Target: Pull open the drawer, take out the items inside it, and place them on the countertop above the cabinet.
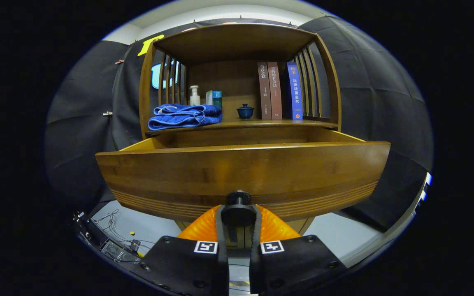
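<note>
Wooden drawer [243, 168] pulled out from the cabinet [237, 45], its inside hidden behind the front panel. The gripper [238, 224] has both fingers [220, 230] pressed on the drawer's black knob [238, 209]. Above the drawer: folded blue towel [184, 116], small bottle [194, 95], blue cup [245, 111], three books [279, 90].

Writing on the shelf and gripper

Three books [280, 91] stand upright on the shelf [261, 123], Chinese titles down their spines, too small to read surely; square black-and-white marker tags [205, 247] sit on the gripper [238, 230].
</note>
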`<action>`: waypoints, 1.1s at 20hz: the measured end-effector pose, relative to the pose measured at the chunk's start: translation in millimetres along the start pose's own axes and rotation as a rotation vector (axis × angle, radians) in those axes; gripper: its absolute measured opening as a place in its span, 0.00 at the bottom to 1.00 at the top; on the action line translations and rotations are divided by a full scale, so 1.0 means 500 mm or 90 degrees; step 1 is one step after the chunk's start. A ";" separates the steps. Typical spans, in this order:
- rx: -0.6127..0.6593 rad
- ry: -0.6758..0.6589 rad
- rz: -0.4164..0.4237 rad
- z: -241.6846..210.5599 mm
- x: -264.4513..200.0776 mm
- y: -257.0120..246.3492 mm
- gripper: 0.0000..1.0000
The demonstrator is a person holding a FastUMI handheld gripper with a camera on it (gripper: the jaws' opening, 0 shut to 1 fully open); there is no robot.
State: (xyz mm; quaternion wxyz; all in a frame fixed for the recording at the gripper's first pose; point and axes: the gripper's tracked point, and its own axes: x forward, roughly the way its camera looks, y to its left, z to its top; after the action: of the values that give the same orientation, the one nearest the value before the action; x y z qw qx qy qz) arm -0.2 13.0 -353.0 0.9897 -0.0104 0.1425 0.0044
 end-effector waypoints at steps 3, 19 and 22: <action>0.008 0.004 0.010 0.000 -0.008 0.008 0.35; -0.032 0.013 -0.033 0.367 -0.075 -0.047 0.99; -0.024 0.047 -0.013 0.404 -0.013 -0.029 1.00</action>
State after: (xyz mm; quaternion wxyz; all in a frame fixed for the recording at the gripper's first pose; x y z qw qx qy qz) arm 50.4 3.0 -157.3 0.9834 -0.0305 0.1786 -0.0038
